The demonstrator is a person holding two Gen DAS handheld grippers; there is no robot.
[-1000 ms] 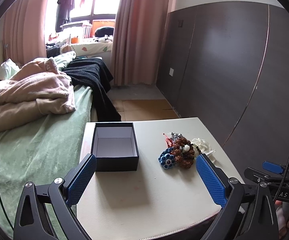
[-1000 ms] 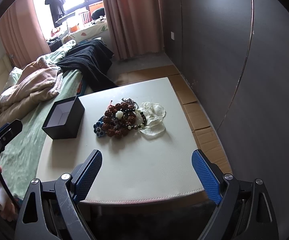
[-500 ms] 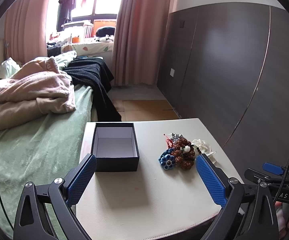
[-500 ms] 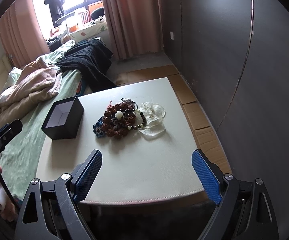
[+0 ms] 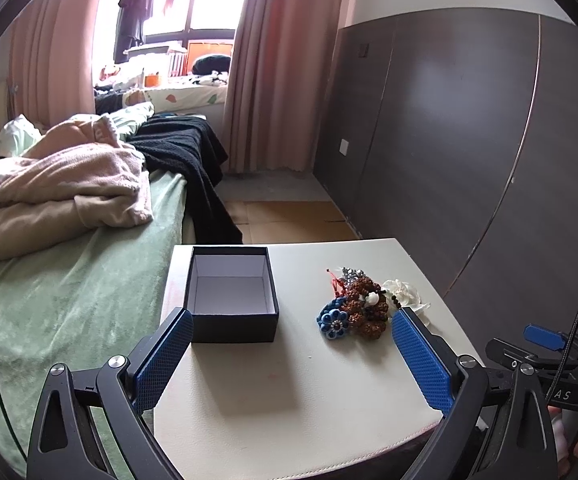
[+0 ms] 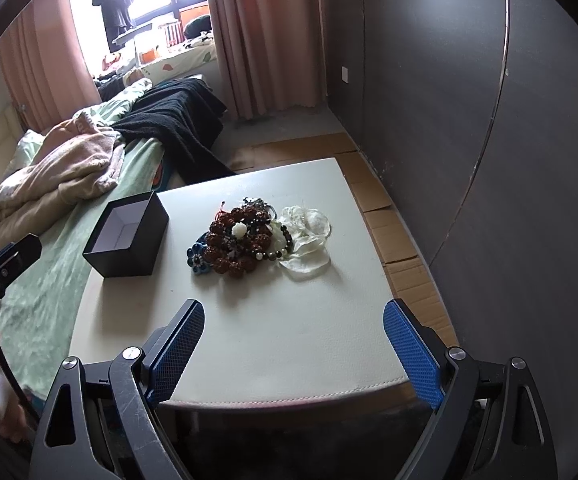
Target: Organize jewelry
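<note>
A pile of jewelry (image 6: 241, 242) lies mid-table: brown beaded bracelets, a blue flower piece (image 6: 197, 258), a dark bead bracelet and a white flower piece (image 6: 309, 236). It also shows in the left wrist view (image 5: 363, 306). An open, empty black box (image 5: 231, 296) with a white inside stands left of the pile, seen also in the right wrist view (image 6: 127, 236). My left gripper (image 5: 289, 354) is open and empty above the table's front part. My right gripper (image 6: 293, 344) is open and empty near the front edge.
The white table (image 6: 289, 320) stands beside a bed with a green cover (image 5: 49, 300), pink blankets (image 5: 57, 184) and a black garment (image 5: 189, 160). A dark panelled wall (image 5: 469, 140) runs along the right. Cardboard sheets (image 6: 393, 216) lie on the floor.
The left wrist view has tilted up slightly, so the box and jewelry sit a little lower in it. The right gripper has barely moved. Both stay open.
</note>
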